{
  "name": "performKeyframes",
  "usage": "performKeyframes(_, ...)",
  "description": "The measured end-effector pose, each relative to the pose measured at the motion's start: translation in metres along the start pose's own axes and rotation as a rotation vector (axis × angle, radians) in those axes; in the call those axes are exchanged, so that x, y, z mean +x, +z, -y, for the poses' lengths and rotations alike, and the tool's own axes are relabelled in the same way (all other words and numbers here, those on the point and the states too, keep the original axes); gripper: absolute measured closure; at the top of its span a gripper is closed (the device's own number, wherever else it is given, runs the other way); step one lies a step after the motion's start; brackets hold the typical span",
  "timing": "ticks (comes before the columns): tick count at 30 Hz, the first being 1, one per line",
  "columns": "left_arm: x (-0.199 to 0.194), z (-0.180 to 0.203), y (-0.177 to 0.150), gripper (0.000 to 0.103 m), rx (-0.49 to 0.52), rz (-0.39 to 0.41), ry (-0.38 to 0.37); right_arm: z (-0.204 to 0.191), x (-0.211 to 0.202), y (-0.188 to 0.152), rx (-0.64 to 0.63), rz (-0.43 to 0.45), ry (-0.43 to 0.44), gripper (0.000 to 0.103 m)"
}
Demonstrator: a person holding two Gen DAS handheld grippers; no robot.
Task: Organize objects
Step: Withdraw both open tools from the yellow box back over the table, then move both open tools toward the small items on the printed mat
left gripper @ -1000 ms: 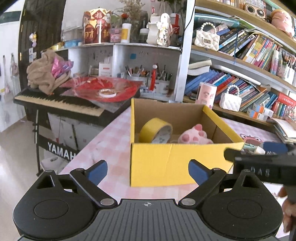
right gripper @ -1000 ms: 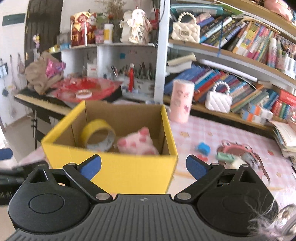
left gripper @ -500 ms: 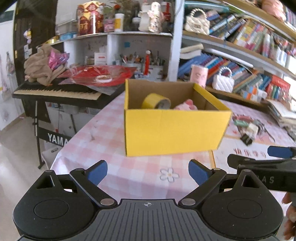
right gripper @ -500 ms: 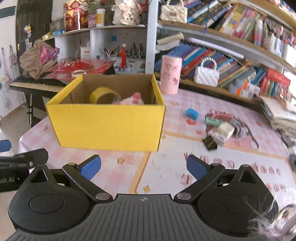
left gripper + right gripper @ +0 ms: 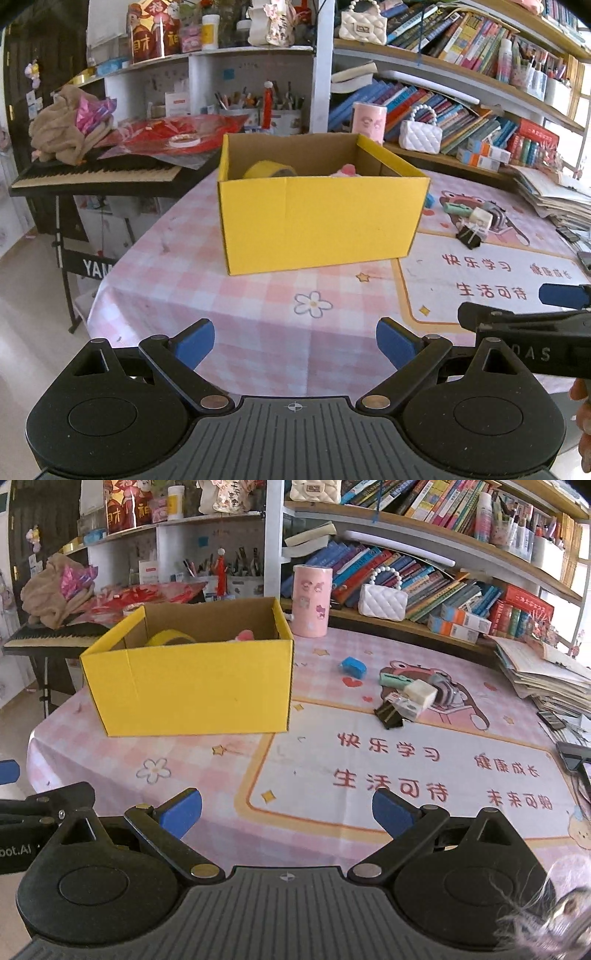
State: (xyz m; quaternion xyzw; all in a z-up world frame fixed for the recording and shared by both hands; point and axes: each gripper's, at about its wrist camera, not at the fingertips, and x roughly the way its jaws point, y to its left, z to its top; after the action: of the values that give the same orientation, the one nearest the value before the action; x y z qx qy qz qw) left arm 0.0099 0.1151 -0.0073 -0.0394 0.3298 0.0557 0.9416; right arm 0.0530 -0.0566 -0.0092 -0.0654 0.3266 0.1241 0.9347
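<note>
Yellow box (image 5: pixel 192 686) now farther off: both grippers backed away from it, left gripper (image 5: pixel 294 341) and right gripper (image 5: pixel 286 812) spread, empty. Tape roll (image 5: pixel 269 170) and pink toy (image 5: pixel 345 170) inside; binder clip (image 5: pixel 388 713) and blue eraser (image 5: pixel 352 664) remain on table (image 5: pixel 369 775). Likely next pick.

Your left wrist camera looks forward along its fingers from low over the near table edge, facing the box (image 5: pixel 317 218) head-on from well back, with the keyboard (image 5: pixel 99 173) off to its left. Your right wrist camera sits beside it to the right, equally low and far, facing the same way, so the box (image 5: pixel 192 686) falls left of centre. Both views share the box, the clutter (image 5: pixel 476 221) (image 5: pixel 410 698) right of it, the bookshelves (image 5: pixel 461 107) (image 5: pixel 424 579), and each catches the other gripper at its edge.
</note>
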Motion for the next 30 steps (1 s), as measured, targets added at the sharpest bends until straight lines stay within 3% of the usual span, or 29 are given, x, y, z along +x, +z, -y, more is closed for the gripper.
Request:
performKeyframes(15, 0.014, 0.055, -0.001, 0.007, 0.13, -0.041, -0.155, 0.055, -0.02, -0.027, 0.129, -0.036, -0.138, 0.002)
performKeyframes(30, 0.042, 0.106, 0.019, 0.007, 0.188, -0.056, -0.224, 0.105, -0.008, -0.019, 0.174, -0.058, -0.228, 0.0)
